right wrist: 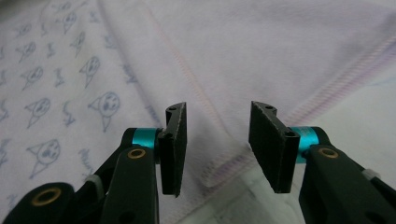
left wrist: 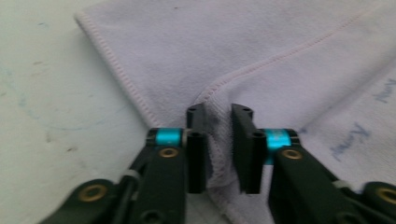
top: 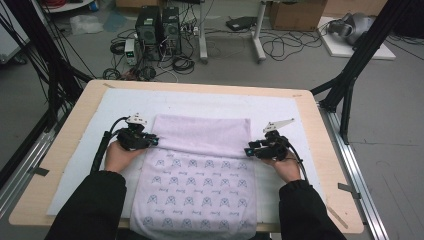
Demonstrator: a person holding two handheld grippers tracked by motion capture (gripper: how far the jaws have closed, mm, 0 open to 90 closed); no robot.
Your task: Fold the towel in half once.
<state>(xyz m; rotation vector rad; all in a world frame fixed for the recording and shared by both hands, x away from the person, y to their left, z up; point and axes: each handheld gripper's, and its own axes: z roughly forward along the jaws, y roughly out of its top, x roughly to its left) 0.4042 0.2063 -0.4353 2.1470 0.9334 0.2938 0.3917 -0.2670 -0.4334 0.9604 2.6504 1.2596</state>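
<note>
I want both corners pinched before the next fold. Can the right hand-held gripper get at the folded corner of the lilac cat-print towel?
Probably yes: the right hand-held gripper is open, and the lilac cat-print towel's folded corner lies between its jaws, unobstructed.

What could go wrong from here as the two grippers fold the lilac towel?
1. The left gripper pinches only a narrow bit of the lilac cat-print terry towel's hem; it may slip.
2. The right gripper stands open around its corner; a lift now could skew the fold.
</note>
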